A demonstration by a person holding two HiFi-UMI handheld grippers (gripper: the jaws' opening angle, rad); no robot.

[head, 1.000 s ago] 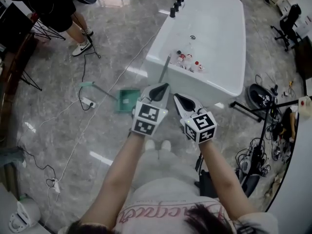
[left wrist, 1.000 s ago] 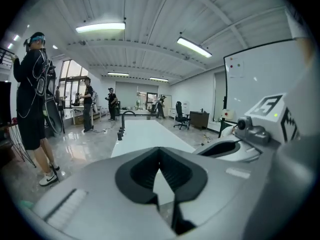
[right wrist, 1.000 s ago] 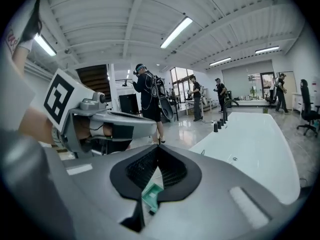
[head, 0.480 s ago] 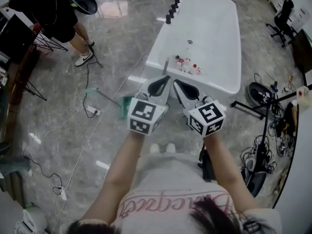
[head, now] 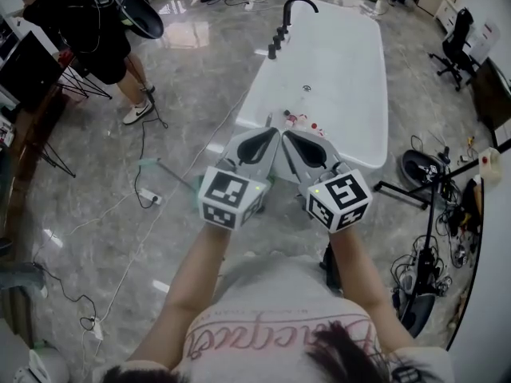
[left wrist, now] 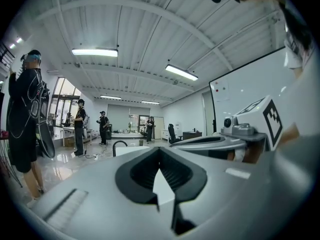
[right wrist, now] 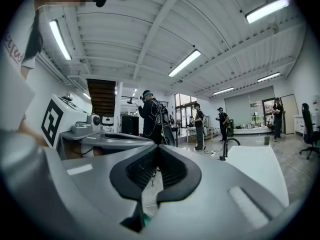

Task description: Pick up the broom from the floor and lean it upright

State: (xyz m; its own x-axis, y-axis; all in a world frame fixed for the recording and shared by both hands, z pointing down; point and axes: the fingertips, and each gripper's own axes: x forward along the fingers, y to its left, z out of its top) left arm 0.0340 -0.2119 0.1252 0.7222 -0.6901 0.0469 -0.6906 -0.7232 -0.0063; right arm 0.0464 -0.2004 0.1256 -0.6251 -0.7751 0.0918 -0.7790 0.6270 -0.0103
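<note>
Left claw (head: 272, 133), right claw (head: 288, 134): two, both closed, empty. One broom (head: 149, 163) on floor, left of them. One tub (head: 351, 70) ahead.

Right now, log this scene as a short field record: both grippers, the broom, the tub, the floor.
left gripper: shut, empty, level, beside the right one
right gripper: shut, empty, level
target: green-ended long-handled broom, lying flat, untouched, near end hidden behind the left gripper
fixture: white freestanding bathtub, black tap at far end, small bottles inside
ground: glossy grey marble floor
status: pick-up not yet done
</note>
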